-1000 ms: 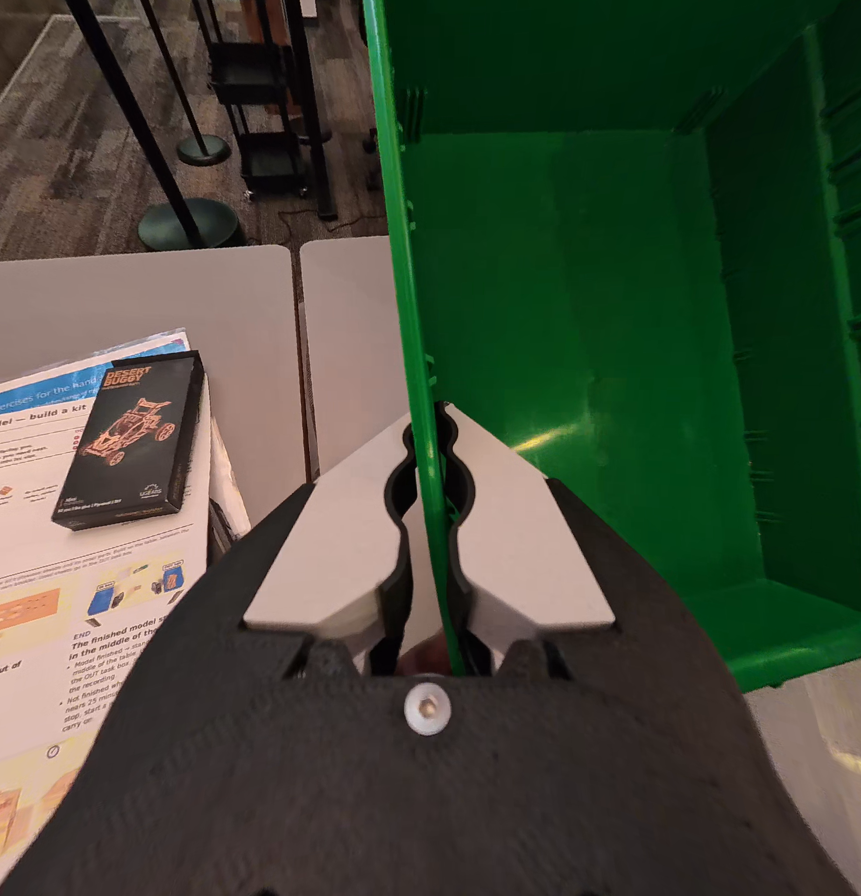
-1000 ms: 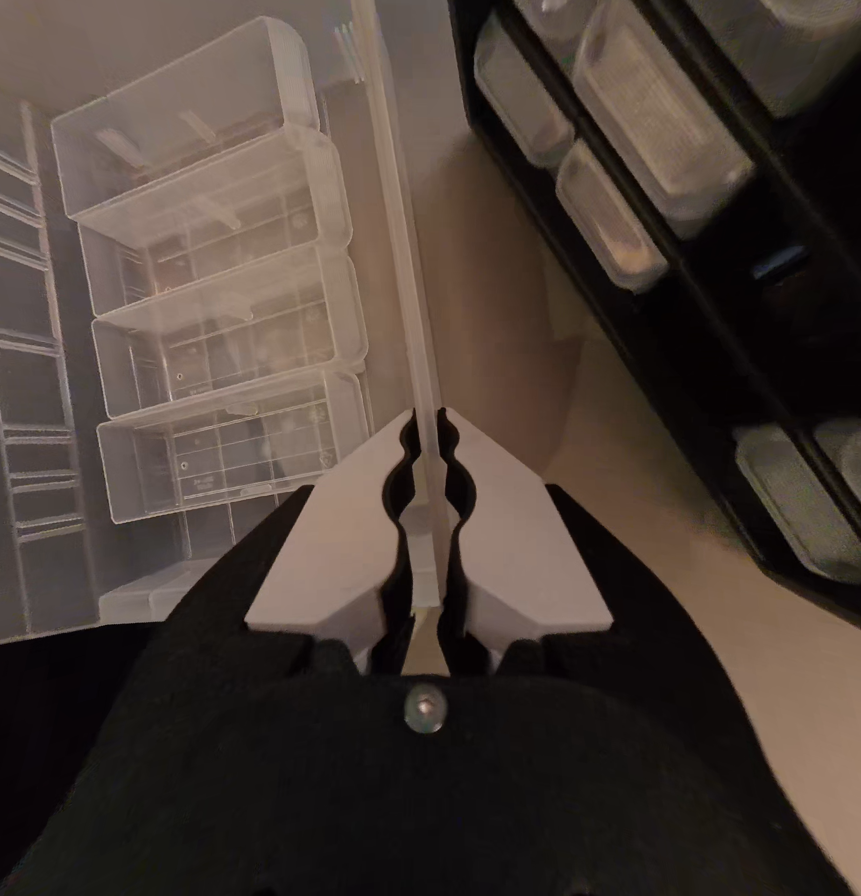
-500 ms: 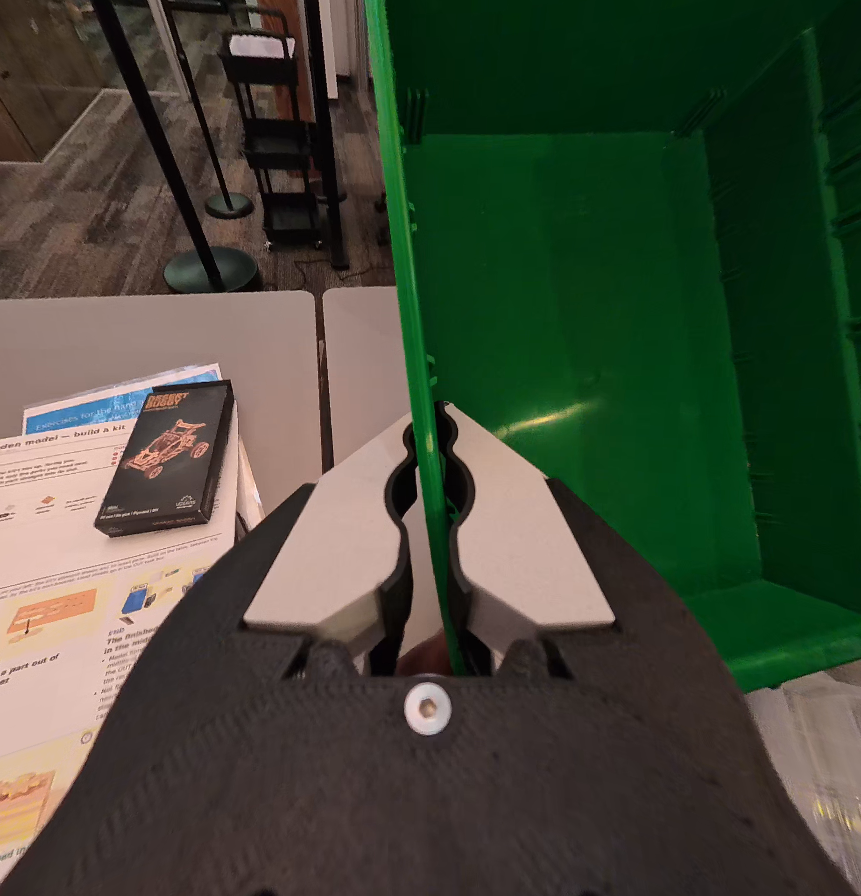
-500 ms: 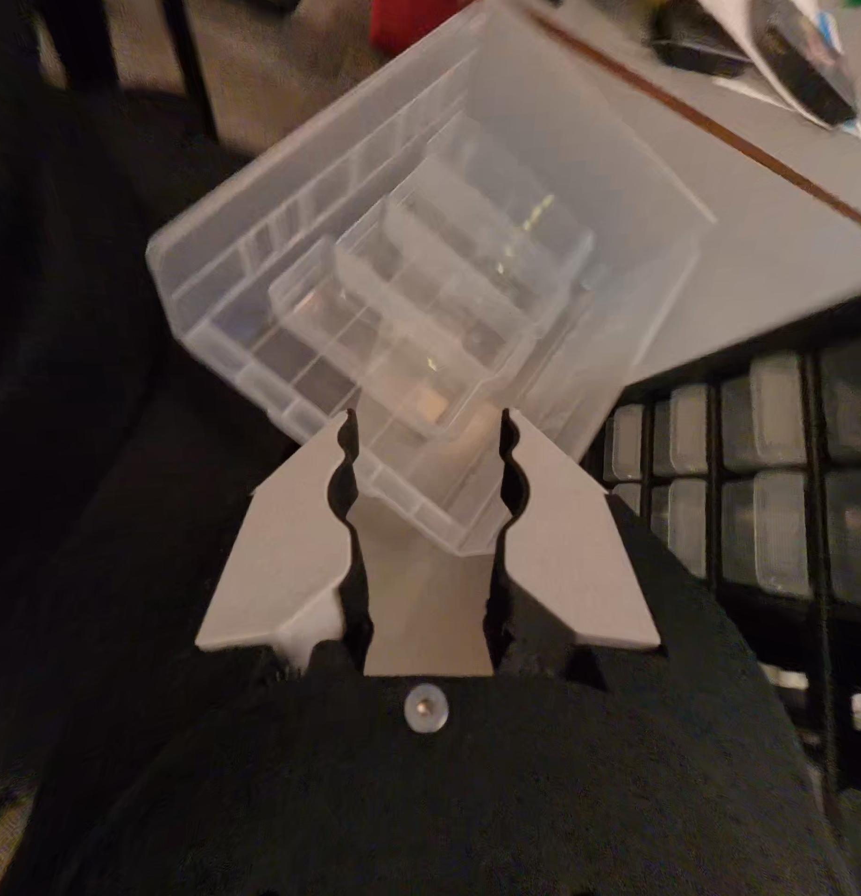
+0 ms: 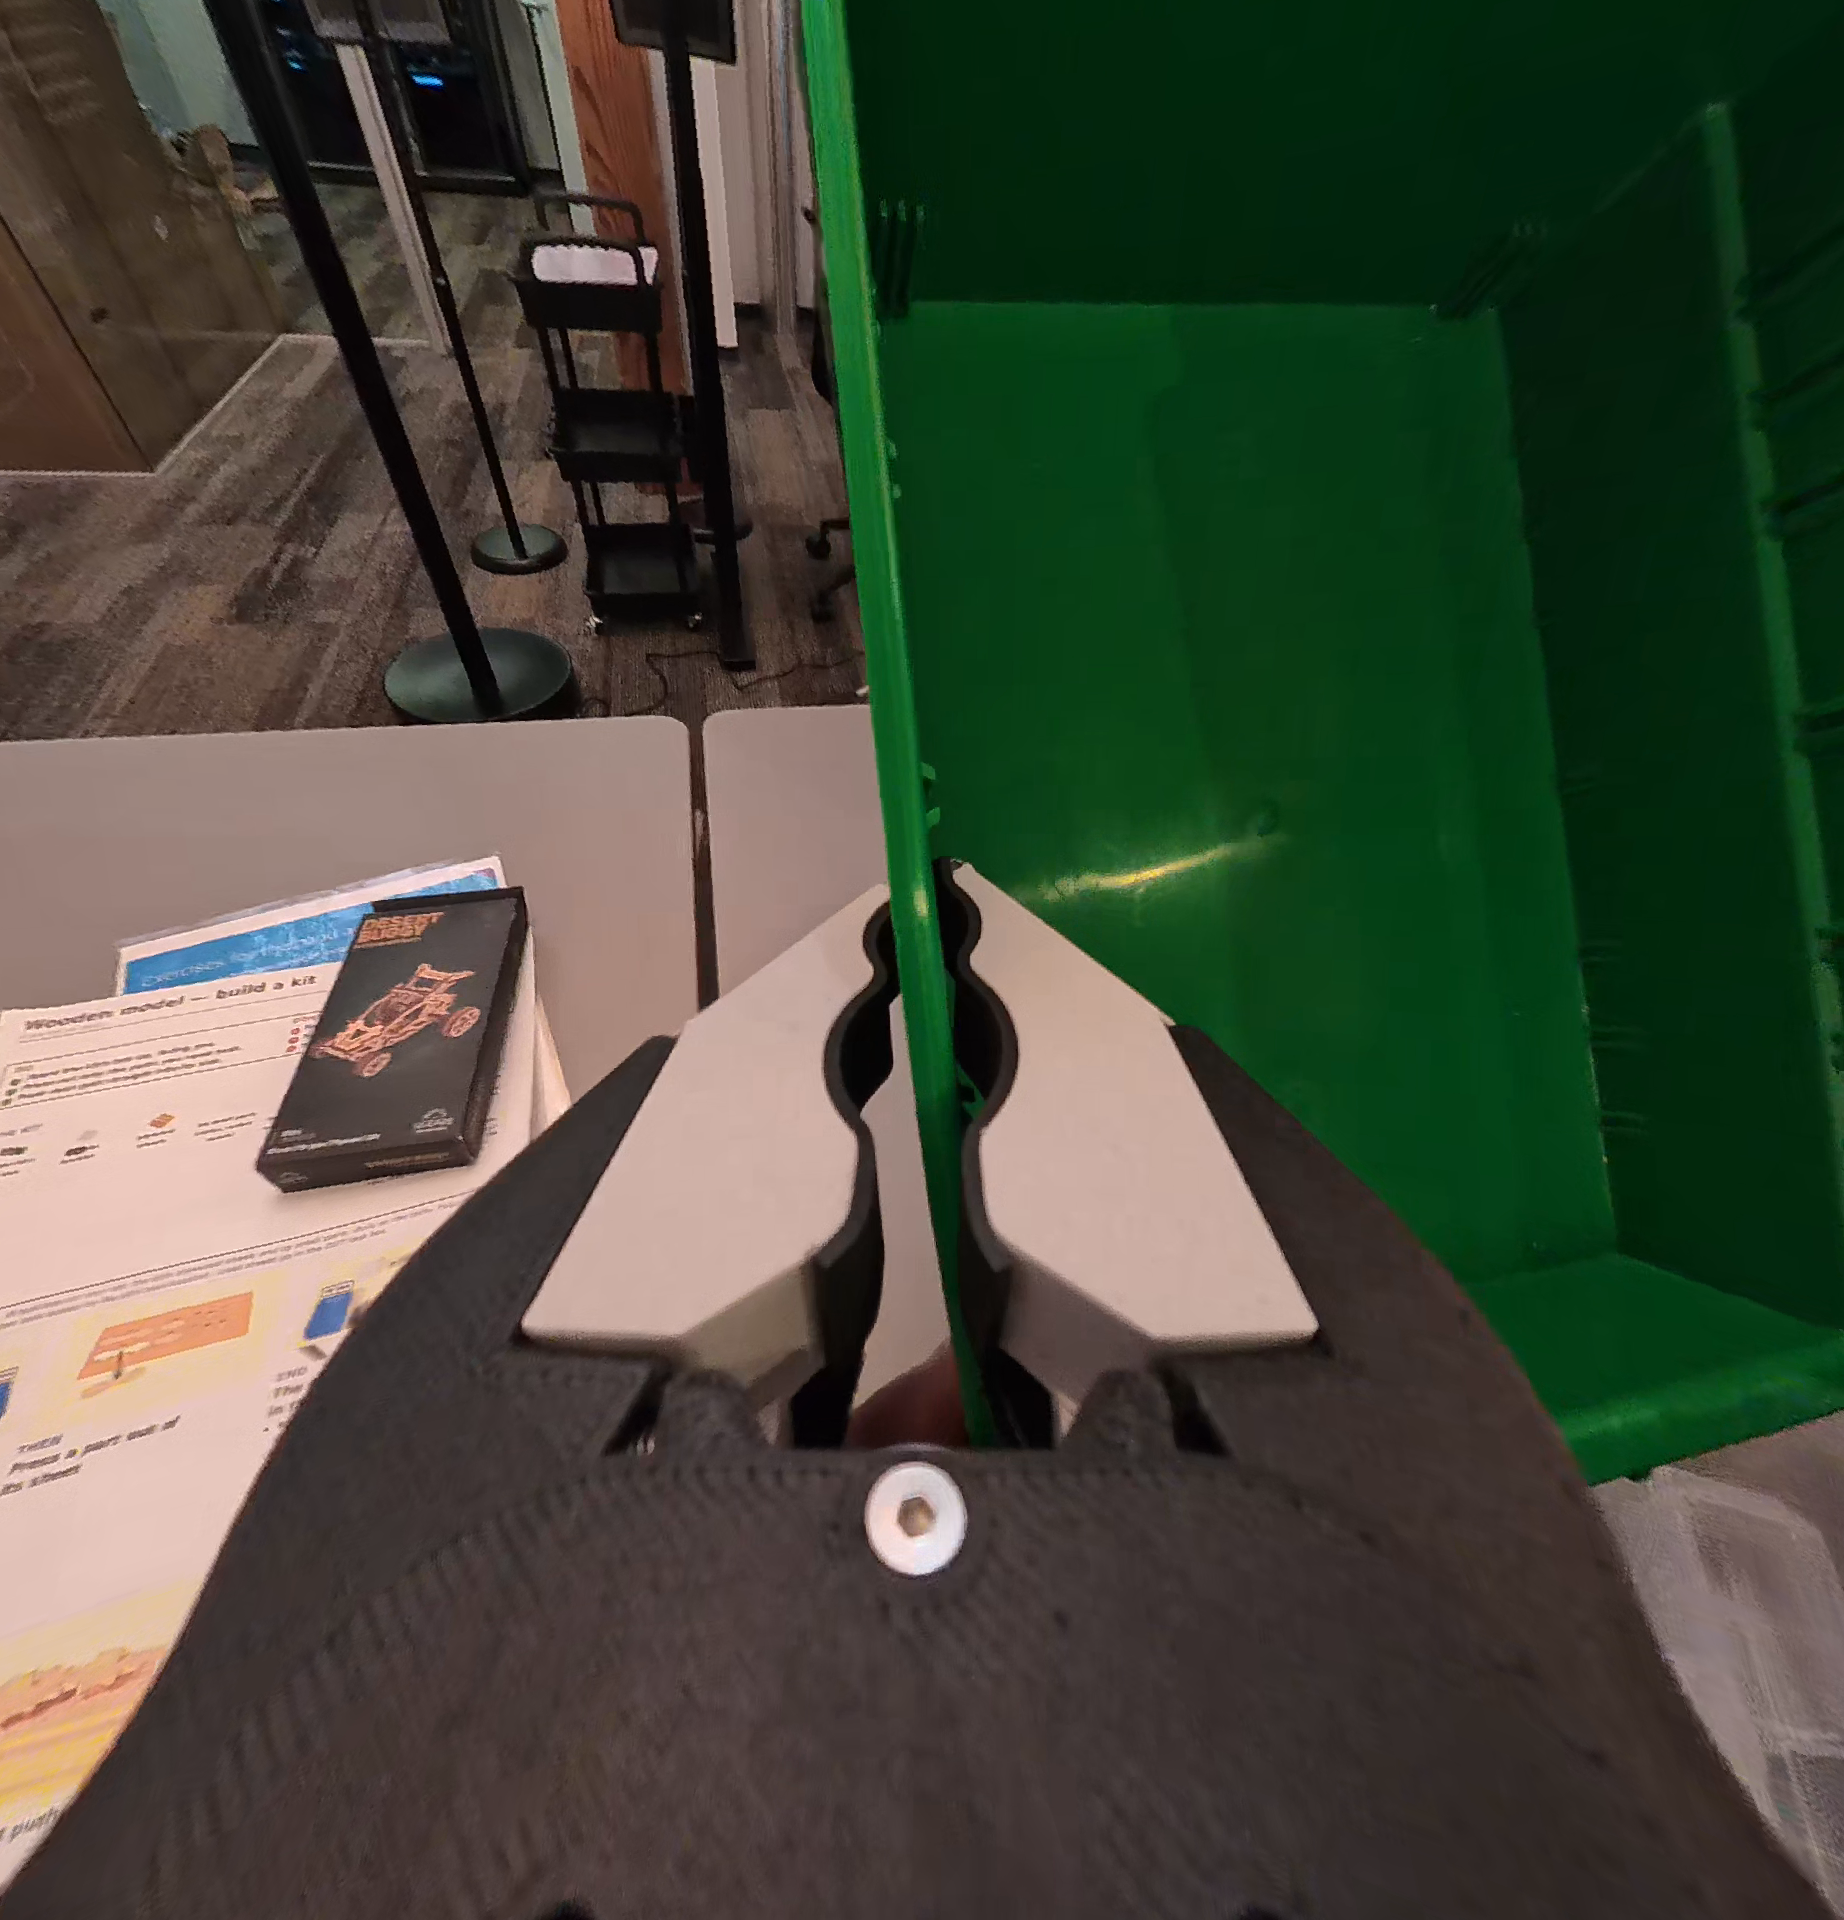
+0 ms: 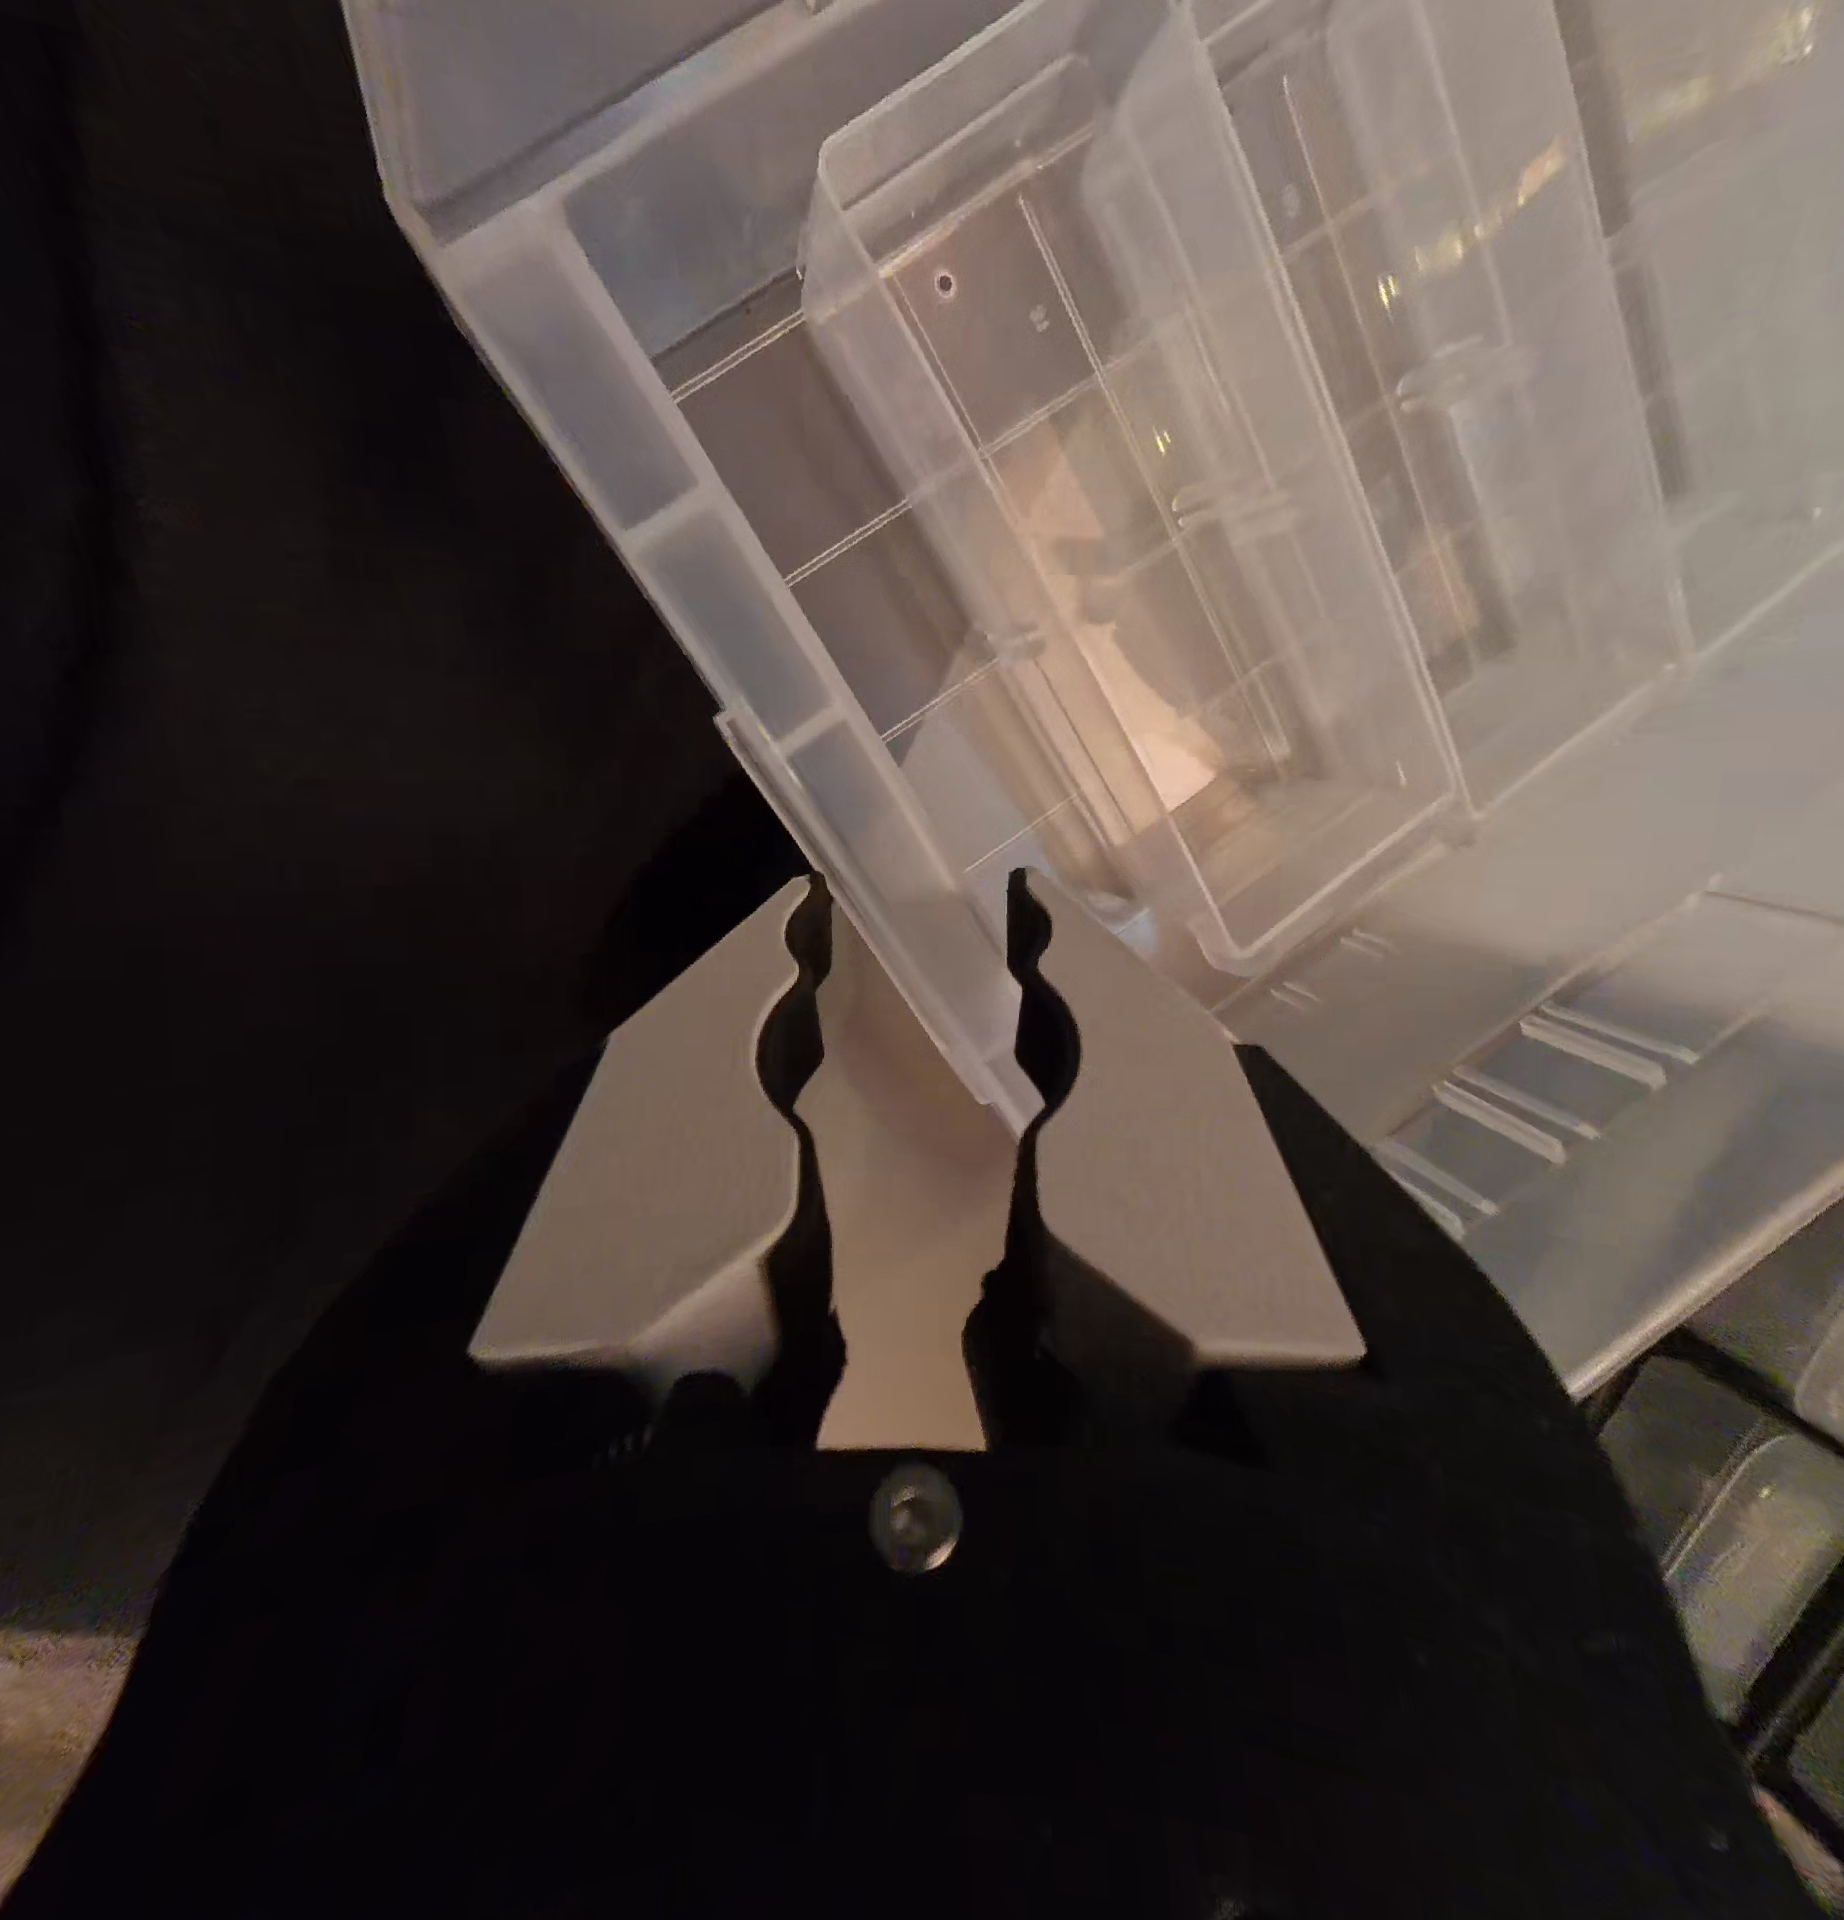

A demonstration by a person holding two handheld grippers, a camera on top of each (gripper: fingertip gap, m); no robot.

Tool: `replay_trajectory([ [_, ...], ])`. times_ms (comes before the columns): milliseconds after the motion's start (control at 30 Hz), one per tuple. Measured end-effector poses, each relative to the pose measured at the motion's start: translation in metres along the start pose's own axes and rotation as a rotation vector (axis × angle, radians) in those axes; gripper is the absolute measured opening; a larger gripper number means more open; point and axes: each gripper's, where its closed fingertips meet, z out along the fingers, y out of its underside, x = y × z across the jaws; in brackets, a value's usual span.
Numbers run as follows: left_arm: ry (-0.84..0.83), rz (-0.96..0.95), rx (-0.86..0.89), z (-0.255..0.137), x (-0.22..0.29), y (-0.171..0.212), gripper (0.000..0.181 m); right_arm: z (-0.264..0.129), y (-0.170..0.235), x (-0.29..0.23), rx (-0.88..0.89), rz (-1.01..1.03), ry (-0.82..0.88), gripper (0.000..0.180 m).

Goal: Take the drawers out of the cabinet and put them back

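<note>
My left gripper [image 5: 923, 883] is shut on the thin side wall of a green bin [image 5: 1209, 623] and holds it above the table; the bin looks empty. In the right wrist view a clear plastic bin [image 6: 606, 343] holds several clear drawers [image 6: 1105, 520] lying side by side. My right gripper [image 6: 918, 894] is partly open. The clear bin's ribbed rim runs slantwise between its fingers, with space still showing beside it. The black cabinet [image 6: 1666, 1455], with small clear drawers [image 6: 1749, 1538] in its slots, is at the lower right, under the clear bin.
A grey table [image 5: 326, 810] carries printed sheets [image 5: 118, 1247] and a black box with a buggy picture [image 5: 398, 1039] to the left of the green bin. Beyond the table stand black poles on round bases [image 5: 476, 665] and a black cart [image 5: 627, 416].
My right gripper let go of the clear bin's wall, opened wide and swung round; its jaws are now narrowing around the bin's rim. My left gripper stays clamped on the green bin and has tilted up.
</note>
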Motion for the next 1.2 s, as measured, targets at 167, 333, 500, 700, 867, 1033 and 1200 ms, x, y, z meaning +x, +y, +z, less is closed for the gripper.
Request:
replay_trajectory([
  [167, -0.018, -0.004, 0.075, -0.027, -0.004, -0.018, 0.002, 0.021, -0.036, 0.040, 0.005, 0.130, 0.026, 0.031],
  [333, -0.025, -0.031, 0.131, -0.053, -0.007, -0.028, 0.002, 0.048, -0.077, 0.098, 0.034, 0.327, 0.090, 0.031],
  [500, -0.053, -0.010, 0.176, -0.082, -0.005, -0.040, 0.002, 0.077, -0.112, 0.168, 0.018, 0.517, 0.147, 0.030],
  [700, -0.004, -0.008, 0.230, -0.095, 0.005, -0.051, 0.002, 0.110, -0.141, 0.238, 0.012, 0.599, 0.204, 0.028],
  [867, 0.018, 0.013, 0.230, -0.091, 0.012, -0.053, 0.002, 0.093, -0.156, 0.241, 0.158, 0.607, 0.172, 0.053],
  [1033, 0.049, 0.034, 0.246, -0.081, 0.036, -0.066, 0.002, -0.014, -0.137, 0.213, 0.382, 0.631, 0.198, 0.055],
  [1200, 0.215, 0.094, 0.316, -0.065, 0.112, -0.091, 0.002, -0.133, -0.035, 0.178, 0.408, 0.745, 0.327, 0.048],
])
